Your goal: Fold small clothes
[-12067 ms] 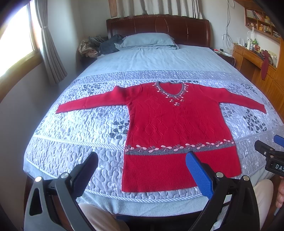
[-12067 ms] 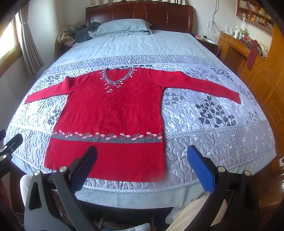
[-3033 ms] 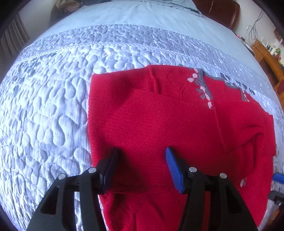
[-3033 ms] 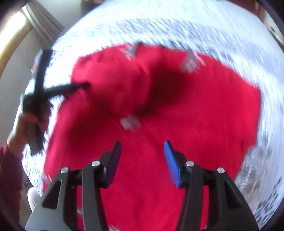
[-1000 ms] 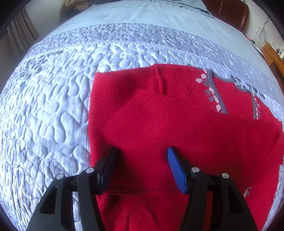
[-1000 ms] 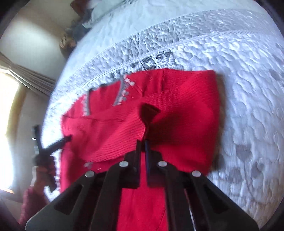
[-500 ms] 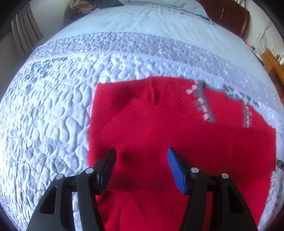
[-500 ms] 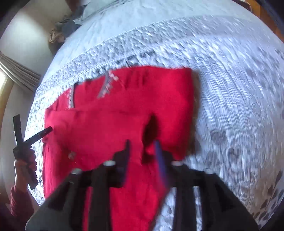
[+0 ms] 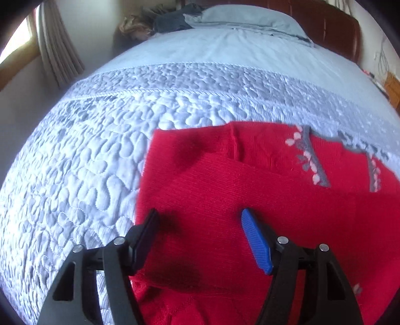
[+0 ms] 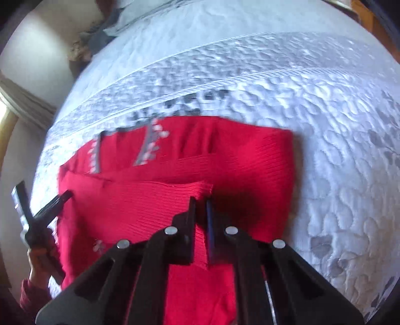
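A red knit sweater (image 9: 250, 190) with a grey flowered neckline lies on the quilted bed, both sleeves folded across its chest. My left gripper (image 9: 198, 220) is open and empty, hovering low over the sweater's left side. In the right wrist view the sweater (image 10: 250, 160) fills the middle. My right gripper (image 10: 200, 203) is shut on the cuff end of the folded sleeve (image 10: 175, 192) and holds it over the chest. The left gripper (image 10: 50, 202) also shows at that view's left edge, in the person's hand.
The light blue quilt (image 9: 82, 160) spreads around the sweater. A blue pillow (image 9: 245, 15) and a dark wooden headboard (image 9: 335, 27) are at the far end. A curtain (image 9: 57, 57) hangs at the left. Wooden furniture (image 10: 375, 25) stands at the right.
My right gripper has moved with the sleeve cuff in it and the cuff now lies flatter across the chest. My left gripper has pulled back and up a little, still open.
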A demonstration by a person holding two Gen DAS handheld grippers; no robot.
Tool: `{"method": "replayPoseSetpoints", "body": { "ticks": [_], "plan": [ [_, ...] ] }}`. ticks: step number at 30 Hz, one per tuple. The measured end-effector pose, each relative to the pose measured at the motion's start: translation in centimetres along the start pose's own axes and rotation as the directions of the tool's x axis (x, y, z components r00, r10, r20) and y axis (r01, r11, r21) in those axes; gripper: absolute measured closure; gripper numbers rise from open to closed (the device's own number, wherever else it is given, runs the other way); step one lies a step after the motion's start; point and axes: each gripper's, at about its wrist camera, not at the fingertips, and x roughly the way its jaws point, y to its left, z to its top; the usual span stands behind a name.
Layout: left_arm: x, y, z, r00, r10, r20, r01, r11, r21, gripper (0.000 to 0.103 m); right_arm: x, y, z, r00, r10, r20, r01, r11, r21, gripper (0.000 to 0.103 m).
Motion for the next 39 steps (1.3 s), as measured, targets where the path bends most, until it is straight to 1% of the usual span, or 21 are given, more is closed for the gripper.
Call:
{"method": "replayPoseSetpoints", "body": {
  "ticks": [2,4,6,8,10,11,13,14,16,18,21,24,26,29,32,34,35,36,37,38,39],
  "plan": [
    [0.3,-0.4,-0.2,1.000,0.023,0.005,-0.024,0.999,0.021,0.032,1.8,-0.5,0.0,0.998,-0.031,-0.048,0.032,0.999,0.006,0.096],
    [0.5,-0.2,0.0,1.000,0.018,-0.010,-0.018,1.000,0.014,0.032,3.2,-0.8,-0.2,0.997,-0.046,-0.058,0.047,0.999,0.013,0.096],
    [0.7,0.4,0.4,0.999,-0.008,-0.035,0.009,1.000,0.007,0.032,2.8,-0.9,-0.2,0.998,-0.027,-0.051,0.029,0.999,0.038,0.090],
    [0.0,1.1,0.6,0.996,-0.048,-0.075,0.050,0.998,0.028,0.032,1.4,-1.2,-0.7,0.999,-0.008,-0.032,0.010,0.998,0.069,0.076],
    [-1.3,1.8,-0.1,0.987,-0.103,-0.124,0.109,0.993,0.040,0.032,-0.5,-0.8,-2.4,0.999,-0.048,-0.022,0.049,0.998,0.046,0.073],
    [-2.2,2.4,-0.8,0.983,-0.121,-0.140,0.130,0.990,0.050,0.030,-1.5,-0.5,-3.6,0.998,-0.062,-0.021,0.062,0.998,0.023,0.073],
    [-4.0,3.3,-3.0,0.979,-0.125,-0.159,0.140,0.987,0.083,0.021,-3.7,0.1,-7.4,0.998,-0.047,-0.036,0.047,0.999,-0.018,0.071],
    [-5.2,4.1,-5.1,0.975,-0.132,-0.181,0.153,0.982,0.107,0.020,-4.1,0.4,-9.1,0.998,-0.040,-0.045,0.039,0.999,-0.025,0.069],
    [-7.0,5.5,-9.1,0.968,-0.122,-0.221,0.154,0.979,0.136,0.020,-5.7,0.5,-14.2,0.996,-0.021,-0.088,0.017,0.999,-0.044,0.066],
    [-9.1,7.0,-12.8,0.963,-0.130,-0.237,0.168,0.974,0.150,0.019,-7.1,0.6,-19.4,0.992,0.012,-0.128,-0.020,0.998,-0.055,0.065],
    [-12.8,9.0,-18.3,0.953,-0.160,-0.256,0.208,0.963,0.173,0.018,-9.0,0.6,-25.7,0.985,0.043,-0.170,-0.052,0.998,-0.047,0.062],
    [-15.1,10.4,-21.6,0.946,-0.185,-0.267,0.232,0.960,0.157,0.018,-11.0,1.1,-30.6,0.982,0.001,-0.187,-0.018,0.996,-0.085,0.061],
    [-16.0,11.1,-23.1,0.935,-0.217,-0.280,0.258,0.959,0.120,0.018,-11.7,1.3,-32.4,0.981,0.025,-0.194,-0.041,0.996,-0.076,0.060],
    [-17.2,11.0,-24.9,0.931,-0.232,-0.282,0.271,0.957,0.108,0.018,-12.2,1.9,-34.4,0.978,0.035,-0.207,-0.051,0.996,-0.073,0.060],
    [-17.8,10.6,-26.1,0.929,-0.235,-0.286,0.277,0.954,0.116,0.019,-11.8,2.3,-35.2,0.975,0.038,-0.218,-0.055,0.996,-0.072,0.060],
    [-18.2,10.3,-26.5,0.920,-0.254,-0.298,0.295,0.951,0.099,0.022,-11.6,2.1,-35.5,0.978,0.028,-0.209,-0.045,0.996,-0.074,0.060],
    [-18.5,10.0,-26.7,0.918,-0.258,-0.301,0.298,0.950,0.095,0.028,-11.5,2.3,-35.4,0.979,0.028,-0.204,-0.043,0.997,-0.070,0.060],
    [-18.7,9.9,-27.0,0.909,-0.276,-0.312,0.316,0.945,0.086,0.033,-11.5,2.4,-35.5,0.979,0.033,-0.201,-0.047,0.997,-0.065,0.060],
    [-19.0,9.7,-27.3,0.906,-0.281,-0.316,0.322,0.943,0.083,0.034,-11.5,2.5,-35.5,0.979,0.035,-0.199,-0.048,0.997,-0.062,0.060],
    [-18.5,9.7,-27.0,0.907,-0.278,-0.317,0.320,0.944,0.088,0.040,-11.6,2.3,-35.8,0.980,0.037,-0.198,-0.050,0.997,-0.060,0.061],
    [-18.6,9.6,-27.2,0.907,-0.277,-0.318,0.322,0.942,0.096,0.050,-11.6,2.5,-36.0,0.979,0.043,-0.199,-0.056,0.996,-0.063,0.062]
  ]
}}
